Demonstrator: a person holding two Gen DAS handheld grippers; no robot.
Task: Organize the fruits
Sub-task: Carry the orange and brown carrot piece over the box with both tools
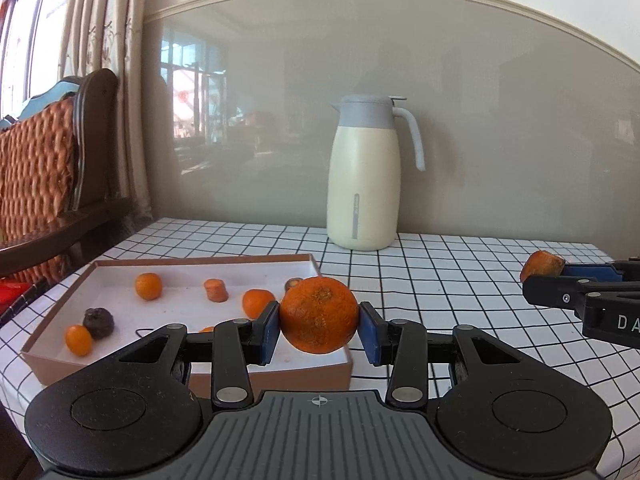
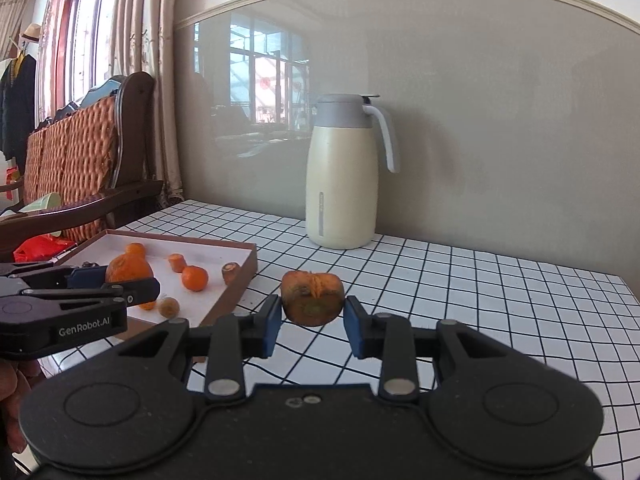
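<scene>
Left wrist view: my left gripper is clamping the mandarin above the box; its round skin may be slipping free

Right wrist view: my right gripper is pinching a carrot chunk over the counter, risking it twisting out

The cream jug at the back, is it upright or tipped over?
Upright. The cream jug stands on its base on the checked tablecloth, lid on top, handle at its side.

Left gripper: jaws narrowed, both blue pads pressed on a mandarin, held clear of the surface. Right gripper: jaws narrower, clamped on a carrot stub. Possibly a hand at frame edge, blurred.
</scene>
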